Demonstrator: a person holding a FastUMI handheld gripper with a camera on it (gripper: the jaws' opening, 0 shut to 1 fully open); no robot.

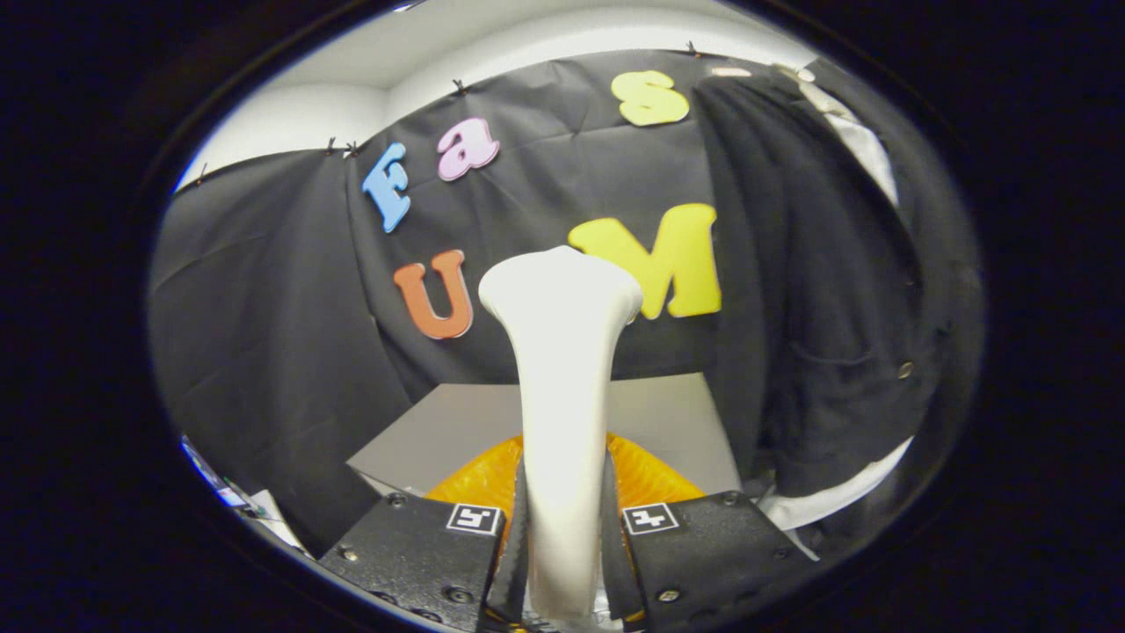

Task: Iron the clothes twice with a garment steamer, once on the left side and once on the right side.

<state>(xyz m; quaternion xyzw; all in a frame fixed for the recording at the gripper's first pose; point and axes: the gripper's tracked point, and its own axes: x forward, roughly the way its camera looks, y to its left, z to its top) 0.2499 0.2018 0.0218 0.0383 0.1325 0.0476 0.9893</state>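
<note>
White and smooth, the garment steamer (561, 413) stands straight up between the two fingers of your claw (562, 549). Both fingers press on its handle, one on each side, so your claw is closed tight on it. The wide head of the steamer points up toward 12 o'clock, in front of the black cloth wall.

The clothes are a dark jacket (826, 290) with a white shirt (857, 145) inside it. They hang at about 2 o'clock from the steamer head, apart from it. A grey tabletop (668, 422) lies just beyond your fingers, with something orange (479, 479) close behind the steamer handle.

You look like you are carrying the steamer over, and no ironing stroke has started yet. Next, I think you need to swing the steamer toward 2 o'clock until its head faces the jacket. Then slide it along one side of the jacket.
</note>
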